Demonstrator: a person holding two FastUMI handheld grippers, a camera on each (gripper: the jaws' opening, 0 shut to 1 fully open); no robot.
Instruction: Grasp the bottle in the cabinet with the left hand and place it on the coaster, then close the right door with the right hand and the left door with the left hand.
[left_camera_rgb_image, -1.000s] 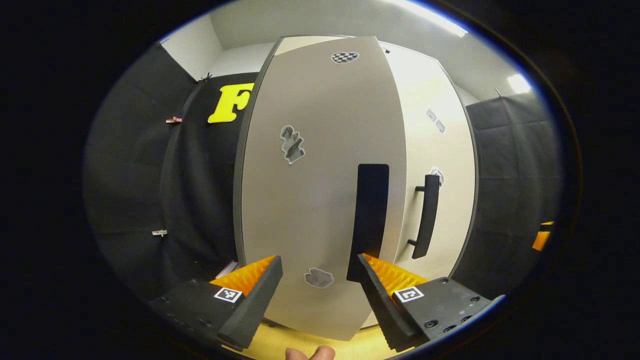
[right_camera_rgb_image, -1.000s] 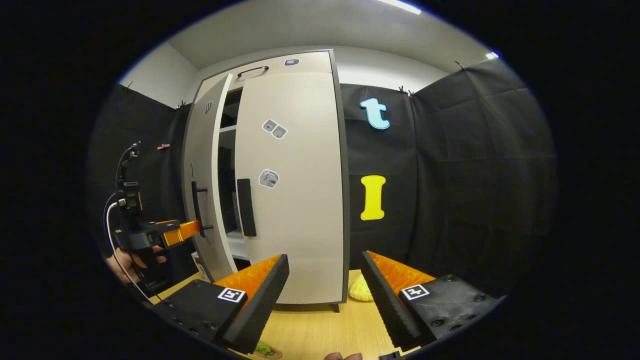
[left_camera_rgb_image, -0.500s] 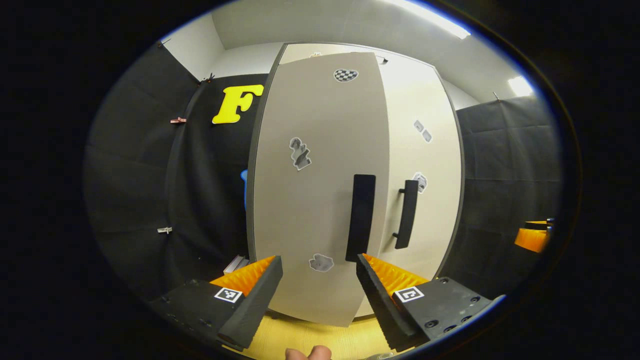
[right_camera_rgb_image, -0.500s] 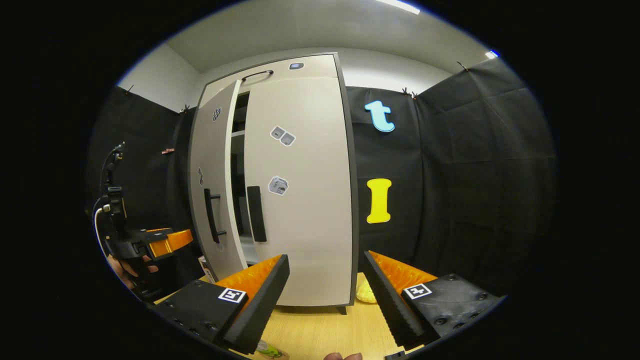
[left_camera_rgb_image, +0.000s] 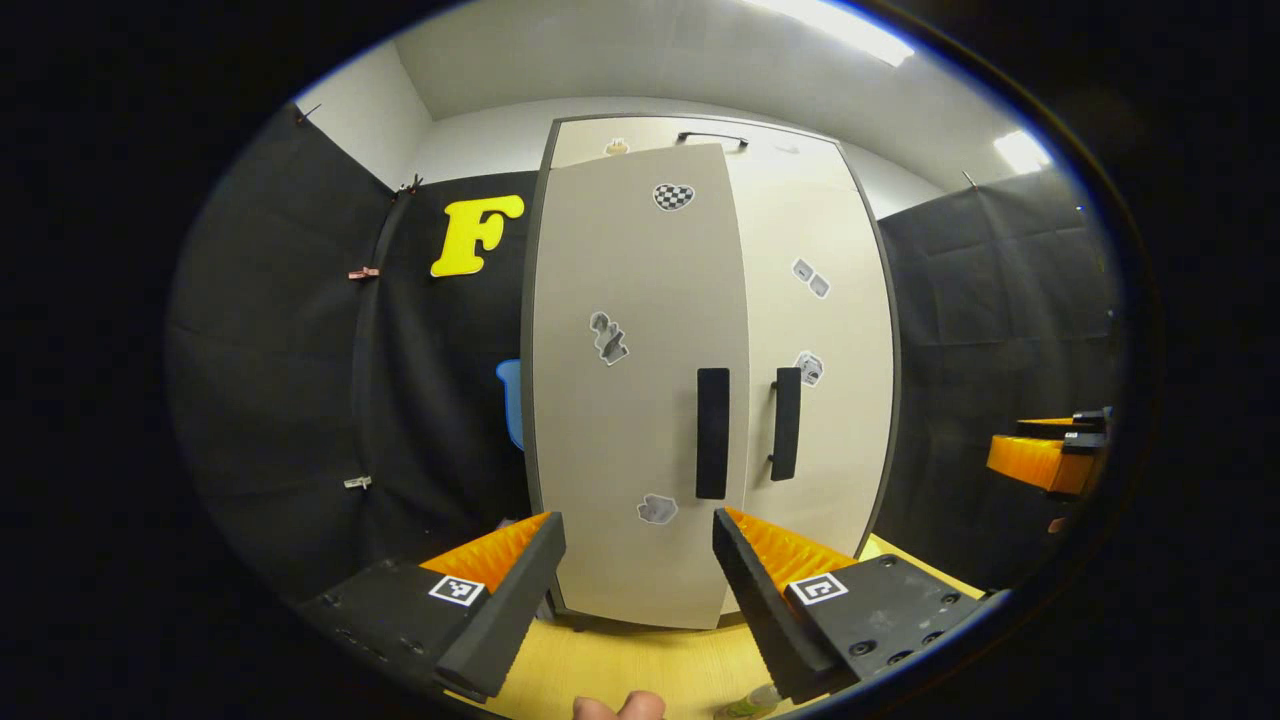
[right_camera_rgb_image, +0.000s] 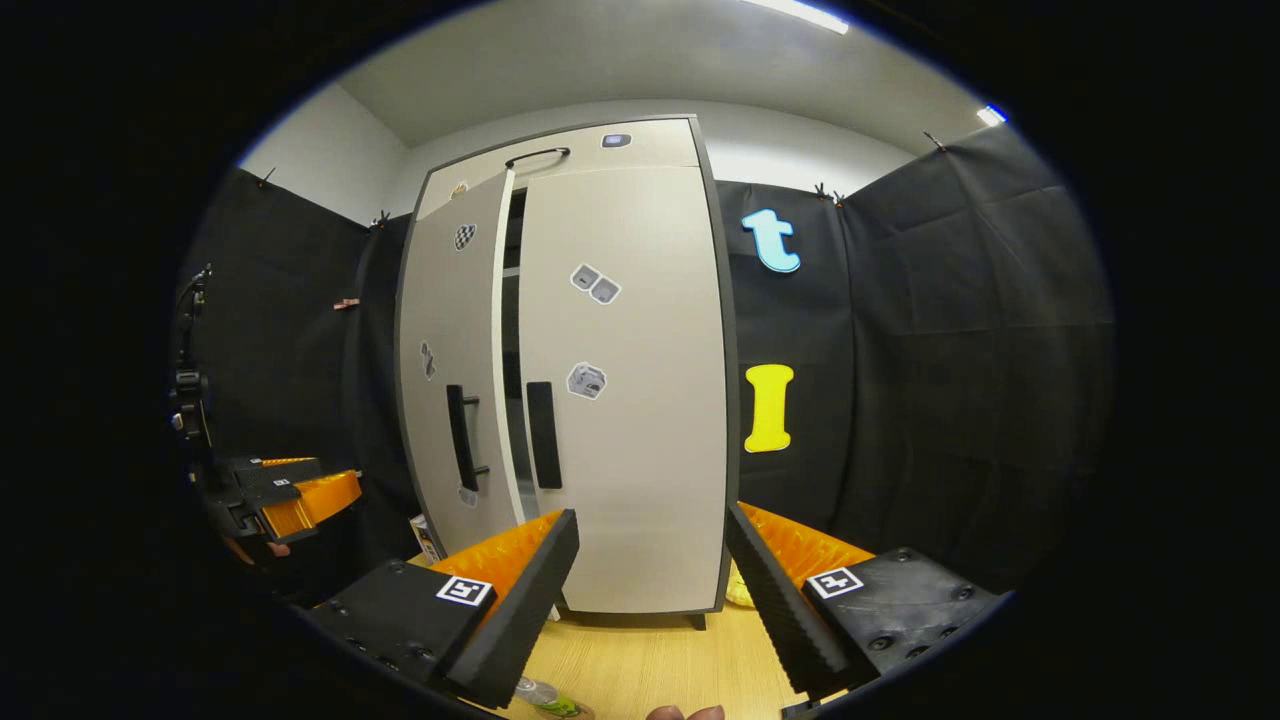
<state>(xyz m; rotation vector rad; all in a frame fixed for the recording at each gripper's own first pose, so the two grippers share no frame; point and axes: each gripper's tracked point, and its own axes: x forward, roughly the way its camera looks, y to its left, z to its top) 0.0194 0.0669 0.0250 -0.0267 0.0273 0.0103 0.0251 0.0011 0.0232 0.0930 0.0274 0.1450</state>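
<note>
Both grippers are off the cabinet (right_camera_rgb_image: 620, 400), just hanging in front of it. The left gripper (left_camera_rgb_image: 638, 560) has its fingers (left_camera_rgb_image: 505, 600) spread wide with nothing between them, and it points straight at the left door (left_camera_rgb_image: 630, 400). In the right gripper view it's also at the far left edge (right_camera_rgb_image: 290, 495), well apart from the cabinet.

The right gripper (right_camera_rgb_image: 650, 560) is the same deal: fingers (right_camera_rgb_image: 520, 600) wide apart, gripping nothing, aimed at the right door (right_camera_rgb_image: 630, 400). You can also catch it at the right edge of the left gripper view (left_camera_rgb_image: 1045, 460).

The right door sits flush and looks shut. The left door (right_camera_rgb_image: 450, 380) isn't quite there; in the right gripper view there's a narrow dark gap between the two doors, with a bit of shelf visible inside. The two black handles (left_camera_rgb_image: 712, 432) (left_camera_rgb_image: 786, 423) sit side by side near the middle seam.

The bottle (right_camera_rgb_image: 545, 695) is out of the cabinet, on the wooden table (right_camera_rgb_image: 650, 660) right at the bottom of the right gripper view, just below the left finger. Only its top shows, so I can't tell if it's on the coaster. It pokes in at the bottom of the left gripper view too (left_camera_rgb_image: 745, 705).

There's something pale yellow (right_camera_rgb_image: 738, 590) on the table by the cabinet's right foot.
</note>
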